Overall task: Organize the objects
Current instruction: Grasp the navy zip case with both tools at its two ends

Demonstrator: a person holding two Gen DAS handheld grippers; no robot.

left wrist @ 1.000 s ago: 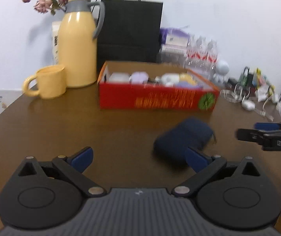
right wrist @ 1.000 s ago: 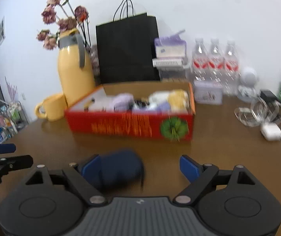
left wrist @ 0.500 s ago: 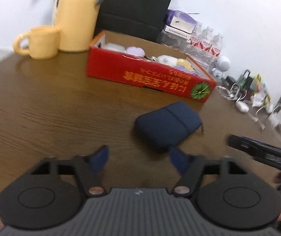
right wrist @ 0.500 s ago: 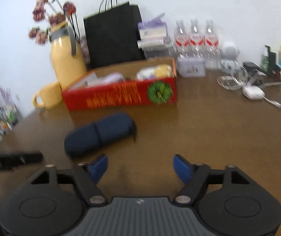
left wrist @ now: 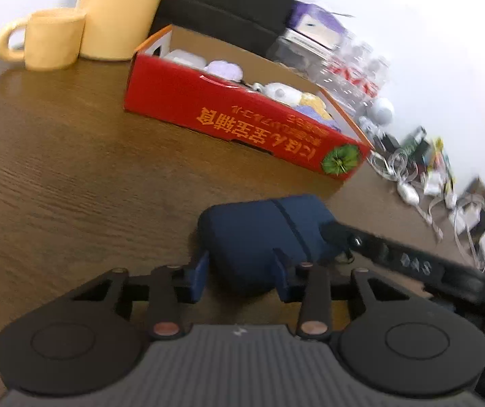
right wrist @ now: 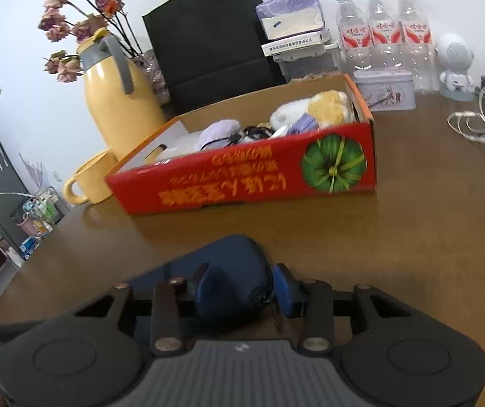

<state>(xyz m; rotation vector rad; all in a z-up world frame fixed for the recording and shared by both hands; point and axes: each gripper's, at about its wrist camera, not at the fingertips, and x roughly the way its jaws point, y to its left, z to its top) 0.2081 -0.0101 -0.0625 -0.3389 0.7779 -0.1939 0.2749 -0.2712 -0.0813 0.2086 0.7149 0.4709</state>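
A navy blue zipped pouch (left wrist: 259,230) (right wrist: 232,257) lies on the brown wooden table in front of a red cardboard box (left wrist: 242,125) (right wrist: 242,183) that holds several soft items. My left gripper (left wrist: 241,273) is over one end of the pouch. Its jaws are closing, and the pouch fills the gap with both pads touching it. My right gripper (right wrist: 241,281) is at the other end. Its jaws are closing too, with the pouch's rounded end pinched between the blue pads. One right gripper finger (left wrist: 395,254) reaches in from the right of the left wrist view.
Behind the box stand a yellow jug (right wrist: 117,108), a yellow mug (left wrist: 52,39), a black paper bag (right wrist: 208,34) and water bottles (right wrist: 381,30). Cables and small gadgets (left wrist: 422,176) clutter the right side. Bare table (left wrist: 56,169) spreads to the left.
Both grippers have moved down onto the pouch and narrowed from wide open. The pouch, earlier lying ahead of the fingers, now sits between both pairs of pads.
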